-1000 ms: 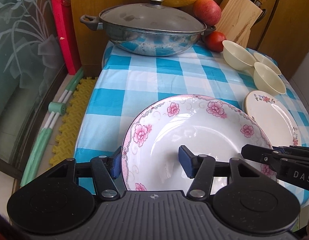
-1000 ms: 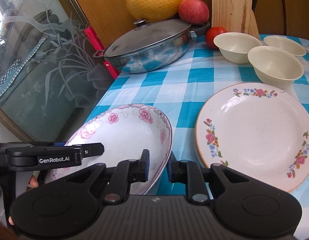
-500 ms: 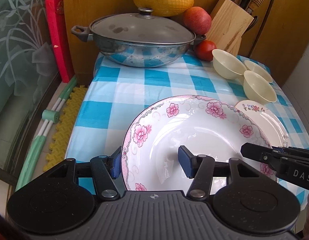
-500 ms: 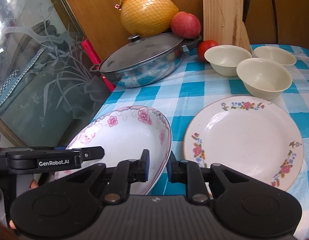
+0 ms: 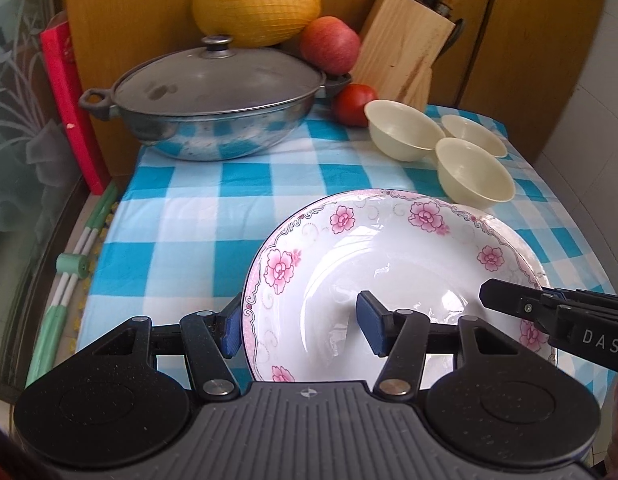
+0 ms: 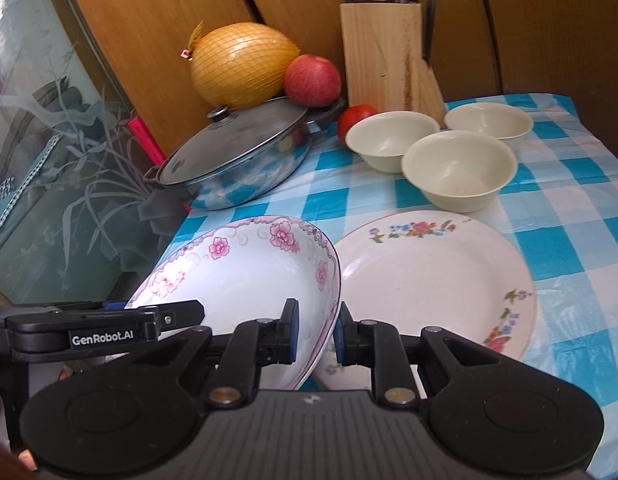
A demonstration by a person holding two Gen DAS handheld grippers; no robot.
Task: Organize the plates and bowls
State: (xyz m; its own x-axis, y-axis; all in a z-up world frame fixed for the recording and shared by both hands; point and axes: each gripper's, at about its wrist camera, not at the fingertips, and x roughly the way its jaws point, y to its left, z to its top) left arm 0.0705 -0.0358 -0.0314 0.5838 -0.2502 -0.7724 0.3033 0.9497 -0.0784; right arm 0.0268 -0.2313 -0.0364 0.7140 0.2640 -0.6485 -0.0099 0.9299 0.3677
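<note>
Holding the pink-flowered deep plate (image 6: 245,268) tilted above the tabletop (image 5: 213,216), the right hand-held gripper (image 6: 314,332) pinches its rim while the left hand-held gripper (image 5: 299,322) straddles the opposite edge, wide; the plate could slip onto the flat floral plate (image 6: 441,264).

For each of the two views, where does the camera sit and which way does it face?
Left wrist: on the left gripper, facing the pot; its fingers straddle the pink-flowered dish's rim; right gripper intrudes at right.
Right wrist: on the right gripper, closed on the dish's opposite rim, beside the flat plate.
Shared: dish, pot, three bowls.
</note>
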